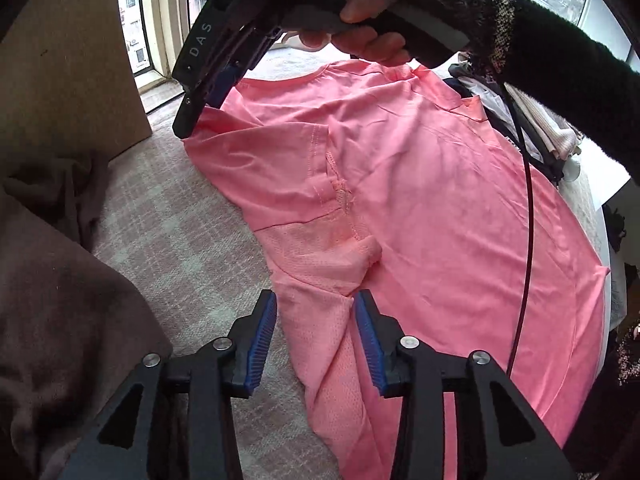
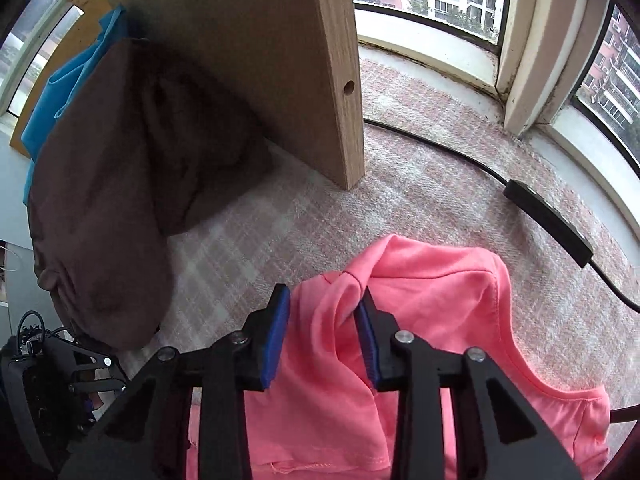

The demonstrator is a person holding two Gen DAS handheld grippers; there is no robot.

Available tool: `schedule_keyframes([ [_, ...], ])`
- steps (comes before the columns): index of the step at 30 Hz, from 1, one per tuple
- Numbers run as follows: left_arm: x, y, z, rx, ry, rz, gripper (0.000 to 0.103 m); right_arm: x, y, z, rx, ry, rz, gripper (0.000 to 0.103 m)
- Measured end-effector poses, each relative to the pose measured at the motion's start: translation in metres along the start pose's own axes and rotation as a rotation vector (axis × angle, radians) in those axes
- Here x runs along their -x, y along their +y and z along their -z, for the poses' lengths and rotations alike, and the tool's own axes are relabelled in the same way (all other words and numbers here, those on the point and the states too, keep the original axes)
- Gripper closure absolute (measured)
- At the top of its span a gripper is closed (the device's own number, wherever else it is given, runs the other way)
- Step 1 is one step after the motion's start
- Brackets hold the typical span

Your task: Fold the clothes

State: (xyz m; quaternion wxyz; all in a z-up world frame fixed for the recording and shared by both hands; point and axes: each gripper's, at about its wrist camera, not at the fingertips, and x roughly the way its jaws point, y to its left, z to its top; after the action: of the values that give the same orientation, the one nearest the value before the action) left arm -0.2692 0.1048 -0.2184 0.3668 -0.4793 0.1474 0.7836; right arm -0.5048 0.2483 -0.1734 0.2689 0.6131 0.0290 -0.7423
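A pink T-shirt (image 1: 420, 184) lies spread on the checked cloth surface, its neckline at the far end. My left gripper (image 1: 316, 322) is open at the shirt's near left edge, and the mesh side panel lies between its blue pads (image 1: 262, 340). A hand holds my right gripper, seen from the left wrist view at the top left, with its tip at the shirt's far left sleeve. In the right wrist view the right gripper (image 2: 322, 330) stands open, and a raised bunch of pink fabric (image 2: 336, 320) sits between its fingers and leans on the right pad.
A brown garment (image 2: 100, 200) lies to the left beside an upright wooden board (image 2: 280, 60). A black cable with an inline box (image 2: 548, 220) runs along the window sill. A blue cloth (image 2: 68, 80) lies behind the brown one. Piled clothes (image 1: 536, 128) sit at the shirt's right.
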Motion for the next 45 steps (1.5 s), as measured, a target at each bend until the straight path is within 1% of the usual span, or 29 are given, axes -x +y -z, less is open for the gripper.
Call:
schedule_keyframes([
  [1, -0.002, -0.001, 0.0, -0.01, 0.001, -0.008, 0.057, -0.001, 0.001, -0.001, 0.003, -0.001, 0.006, 0.074],
  [2, -0.006, -0.002, 0.001, -0.02, 0.004, -0.02, 0.057, -0.001, 0.001, -0.002, 0.003, -0.007, 0.01, 0.083],
  [3, -0.009, 0.0, 0.0, -0.014, 0.009, -0.03, 0.069, -0.002, 0.001, -0.003, 0.001, -0.017, 0.013, 0.089],
  [4, -0.013, 0.004, -0.001, 0.004, 0.015, -0.036, 0.09, -0.002, 0.002, -0.004, -0.001, -0.028, 0.016, 0.096],
  [5, -0.013, 0.007, 0.0, 0.019, 0.015, -0.045, 0.091, -0.001, 0.002, -0.005, -0.001, -0.046, 0.012, 0.096],
  [6, -0.011, 0.009, 0.001, 0.032, 0.01, -0.056, 0.098, 0.001, 0.004, -0.006, 0.001, -0.074, 0.003, 0.097],
  [10, -0.003, 0.018, 0.006, 0.084, -0.009, -0.098, 0.097, 0.006, 0.012, -0.016, 0.005, -0.163, -0.011, 0.098],
  [11, -0.001, 0.021, 0.008, 0.097, -0.014, -0.109, 0.097, 0.003, 0.013, -0.018, 0.004, -0.17, -0.011, 0.098],
  [15, 0.007, 0.03, 0.013, 0.149, -0.033, -0.151, 0.091, -0.021, 0.015, -0.026, -0.006, -0.129, 0.016, 0.096],
  [16, 0.009, 0.033, 0.015, 0.162, -0.038, -0.162, 0.091, -0.028, 0.015, -0.026, -0.009, -0.099, 0.035, 0.092],
  [17, 0.012, 0.035, 0.016, 0.175, -0.043, -0.172, 0.09, -0.028, 0.015, -0.025, -0.016, -0.088, 0.038, 0.087],
  [18, 0.014, 0.037, 0.017, 0.188, -0.048, -0.183, 0.09, -0.024, 0.015, -0.022, -0.022, -0.096, 0.028, 0.085],
  [20, 0.018, 0.042, 0.02, 0.214, -0.058, -0.204, 0.088, -0.016, 0.015, -0.017, -0.033, -0.112, 0.007, 0.067],
  [21, 0.02, 0.042, 0.02, 0.211, -0.062, -0.205, 0.085, -0.013, 0.016, -0.012, -0.03, -0.115, 0.008, 0.064],
  [24, 0.018, 0.033, 0.016, 0.15, -0.066, -0.191, 0.083, -0.001, 0.025, 0.005, 0.006, -0.11, 0.046, 0.064],
  [27, 0.009, 0.025, 0.007, 0.084, -0.056, -0.196, 0.075, 0.006, 0.034, 0.022, 0.043, -0.09, 0.073, 0.064],
  [30, -0.007, 0.024, -0.001, 0.049, -0.034, -0.216, 0.076, -0.008, 0.043, 0.037, 0.08, -0.041, 0.108, 0.064],
  [31, -0.008, 0.026, -0.002, 0.051, -0.032, -0.206, 0.082, -0.016, 0.042, 0.038, 0.075, -0.024, 0.118, 0.064],
  [32, -0.01, 0.028, -0.003, 0.053, -0.03, -0.195, 0.091, -0.022, 0.04, 0.037, 0.06, -0.013, 0.123, 0.064],
  [33, -0.009, 0.03, -0.003, 0.06, -0.034, -0.193, 0.098, -0.026, 0.038, 0.035, 0.048, -0.025, 0.12, 0.064],
  [34, -0.005, 0.033, -0.003, 0.072, -0.044, -0.198, 0.098, -0.026, 0.037, 0.033, 0.047, -0.051, 0.101, 0.064],
  [35, -0.001, 0.036, -0.003, 0.083, -0.053, -0.203, 0.099, -0.026, 0.037, 0.03, 0.044, -0.065, 0.074, 0.067],
  [36, 0.002, 0.039, -0.003, 0.095, -0.063, -0.208, 0.099, -0.028, 0.037, 0.027, 0.041, -0.073, 0.057, 0.074],
  [37, 0.006, 0.042, -0.003, 0.105, -0.07, -0.217, 0.099, -0.03, 0.039, 0.025, 0.044, -0.081, 0.054, 0.098],
  [38, 0.01, 0.045, -0.002, 0.113, -0.074, -0.229, 0.099, -0.031, 0.041, 0.022, 0.049, -0.096, 0.055, 0.101],
  [39, 0.015, 0.048, -0.001, 0.122, -0.079, -0.241, 0.099, -0.031, 0.044, 0.02, 0.054, -0.115, 0.054, 0.101],
  [41, 0.009, 0.049, 0.001, 0.105, -0.058, -0.278, 0.1, -0.031, 0.048, 0.017, 0.061, -0.146, 0.042, 0.101],
  [43, 0.0, 0.048, 0.003, 0.08, -0.028, -0.317, 0.1, -0.036, 0.052, 0.016, 0.074, -0.149, 0.075, 0.101],
  [45, -0.007, 0.04, 0.005, 0.02, -0.011, -0.357, 0.1, -0.045, 0.055, 0.017, 0.092, -0.128, 0.131, 0.101],
])
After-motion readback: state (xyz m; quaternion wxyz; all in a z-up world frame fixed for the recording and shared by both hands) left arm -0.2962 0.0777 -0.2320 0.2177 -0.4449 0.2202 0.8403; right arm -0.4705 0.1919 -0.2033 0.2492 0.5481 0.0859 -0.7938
